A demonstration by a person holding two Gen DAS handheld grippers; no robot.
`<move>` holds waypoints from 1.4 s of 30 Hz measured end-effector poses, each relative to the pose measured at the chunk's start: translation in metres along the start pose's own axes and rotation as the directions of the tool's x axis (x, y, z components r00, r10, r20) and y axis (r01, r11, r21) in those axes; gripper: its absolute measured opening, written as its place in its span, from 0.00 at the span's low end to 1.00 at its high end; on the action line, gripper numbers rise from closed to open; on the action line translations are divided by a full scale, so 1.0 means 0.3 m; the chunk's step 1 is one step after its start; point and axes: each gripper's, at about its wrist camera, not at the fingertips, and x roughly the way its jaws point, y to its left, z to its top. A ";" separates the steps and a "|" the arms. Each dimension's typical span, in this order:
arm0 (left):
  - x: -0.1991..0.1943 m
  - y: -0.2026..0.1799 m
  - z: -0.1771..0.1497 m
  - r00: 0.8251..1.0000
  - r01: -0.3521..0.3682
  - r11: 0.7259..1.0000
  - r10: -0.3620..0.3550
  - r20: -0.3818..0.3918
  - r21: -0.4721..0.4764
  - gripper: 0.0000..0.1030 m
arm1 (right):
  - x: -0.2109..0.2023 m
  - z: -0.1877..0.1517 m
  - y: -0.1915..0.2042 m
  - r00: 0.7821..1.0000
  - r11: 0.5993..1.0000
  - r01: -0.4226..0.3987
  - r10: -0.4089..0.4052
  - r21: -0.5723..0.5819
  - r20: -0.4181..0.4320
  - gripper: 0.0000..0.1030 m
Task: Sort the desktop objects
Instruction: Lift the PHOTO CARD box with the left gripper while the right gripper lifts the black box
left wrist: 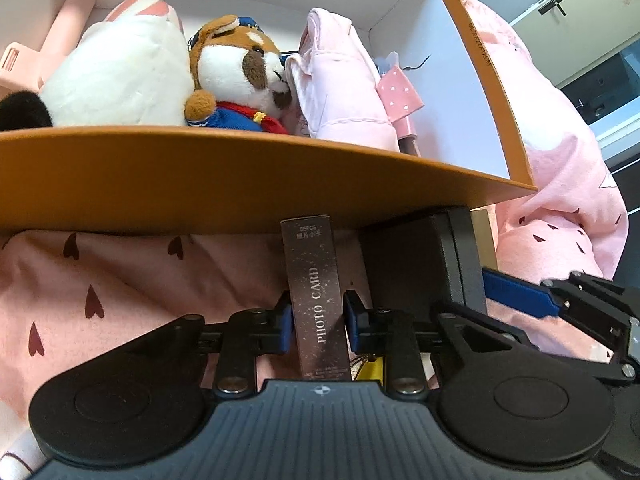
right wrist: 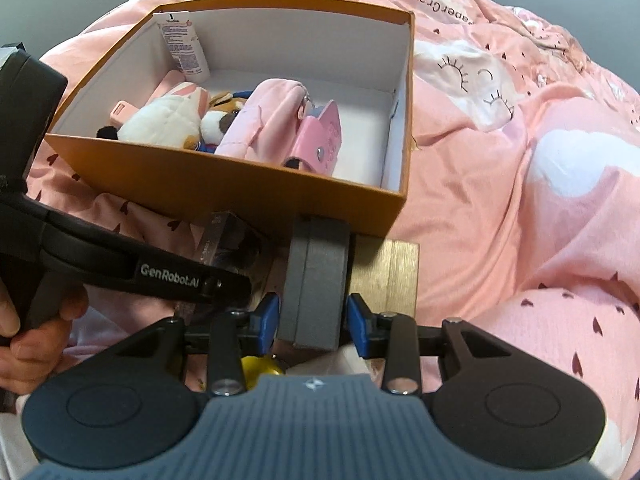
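Before the orange box point(right wrist: 224, 184): photo-card pack point(left wrist: 318, 300), grey case point(right wrist: 314, 284), both gripped.

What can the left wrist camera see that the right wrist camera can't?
Only the left view shows the words PHOTO CARD on the card box in the left claw, plus a cupboard far behind.

Only the right view shows a wooden block, a hand and the quilt's eyelash drawings.

Both show the orange box, its dog toy, white plush, pink pouch, and the grey box in the right claw.
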 end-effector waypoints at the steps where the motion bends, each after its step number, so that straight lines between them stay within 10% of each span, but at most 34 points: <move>1: -0.001 0.002 -0.001 1.000 0.003 1.000 -0.003 0.001 -0.004 0.27 | 0.003 0.003 0.003 1.000 1.000 0.005 -0.005 -0.005 0.006 0.38; 16: -0.132 -0.053 -0.004 1.000 0.004 0.998 -0.002 -0.027 0.056 0.25 | -0.095 0.040 -0.011 0.997 0.996 -0.071 0.072 -0.054 0.022 0.35; 33: -0.390 -0.172 0.075 0.993 0.063 0.995 -0.070 0.099 0.075 0.25 | -0.371 0.139 -0.074 0.962 0.976 -0.213 0.217 -0.041 0.163 0.35; 42: -0.429 -0.193 0.164 0.978 0.088 0.993 -0.102 0.182 0.084 0.25 | -0.429 0.211 -0.130 0.947 0.987 -0.162 0.158 -0.010 0.280 0.35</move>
